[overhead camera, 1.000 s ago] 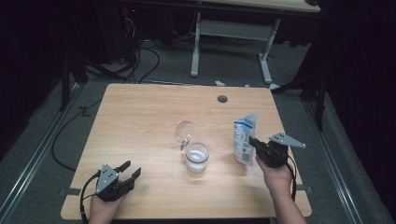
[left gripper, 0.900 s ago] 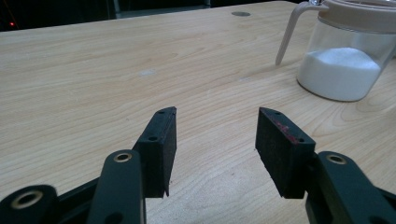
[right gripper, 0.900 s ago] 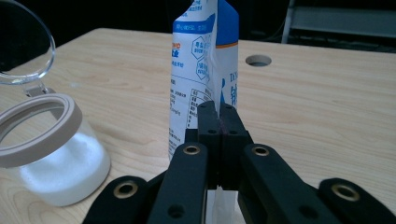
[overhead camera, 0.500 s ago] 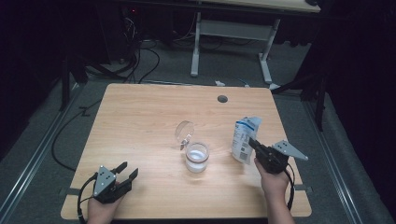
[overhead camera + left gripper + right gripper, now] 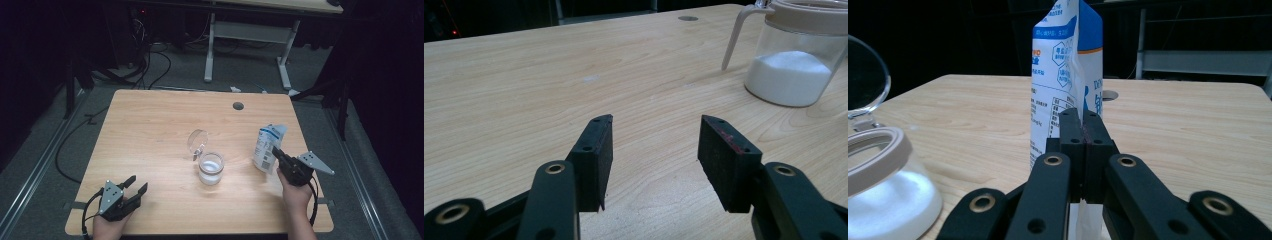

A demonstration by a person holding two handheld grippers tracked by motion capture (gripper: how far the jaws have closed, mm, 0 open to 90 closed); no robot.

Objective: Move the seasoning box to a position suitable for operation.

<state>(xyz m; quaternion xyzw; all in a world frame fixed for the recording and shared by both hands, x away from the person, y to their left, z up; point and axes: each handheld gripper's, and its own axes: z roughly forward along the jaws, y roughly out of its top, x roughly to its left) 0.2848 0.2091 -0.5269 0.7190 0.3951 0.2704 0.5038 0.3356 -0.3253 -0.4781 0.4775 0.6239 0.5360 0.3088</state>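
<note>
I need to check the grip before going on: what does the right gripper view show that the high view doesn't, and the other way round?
Right gripper view: the pads pinch an edge of the white-and-blue bag, and its printed panel shows.

High view: the left gripper open, apart from everything, near the table's front left corner, and both hands.

Both: the bag upright in the right gripper, and the jar of white powder with its lid flipped open.

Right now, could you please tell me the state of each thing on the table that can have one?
Jar: upright, part-filled with white powder.
Jar lid: flipped open, standing up behind the mouth.
Bag: upright, pinched at one edge.
Left gripper: open, nothing between its pads.
Right gripper: shut on the bag's edge.
</note>
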